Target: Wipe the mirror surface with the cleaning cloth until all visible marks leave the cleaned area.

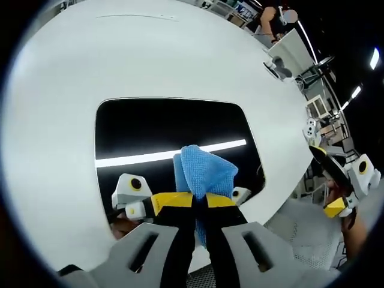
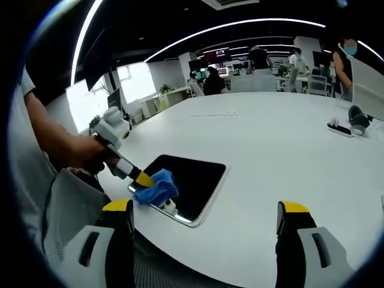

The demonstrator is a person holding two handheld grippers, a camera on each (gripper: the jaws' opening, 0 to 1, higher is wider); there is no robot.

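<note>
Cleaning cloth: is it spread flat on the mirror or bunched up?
Bunched. The blue cleaning cloth is a wad clamped in the left gripper, its crumpled end at the mirror.

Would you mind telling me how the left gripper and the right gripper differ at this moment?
The left gripper is shut on the blue cloth; the right gripper is open and holds nothing. The left gripper is over the mirror; the right gripper hangs at the table edge, apart from the mirror. Both have yellow-tipped black jaws.

One mirror [image 1: 162, 129] on one white table [image 1: 150, 54]; one blue cleaning cloth [image 1: 204, 171]; two grippers, left gripper [image 1: 200, 201] and right gripper [image 2: 204, 216]; at least four people far off in the right gripper view
</note>
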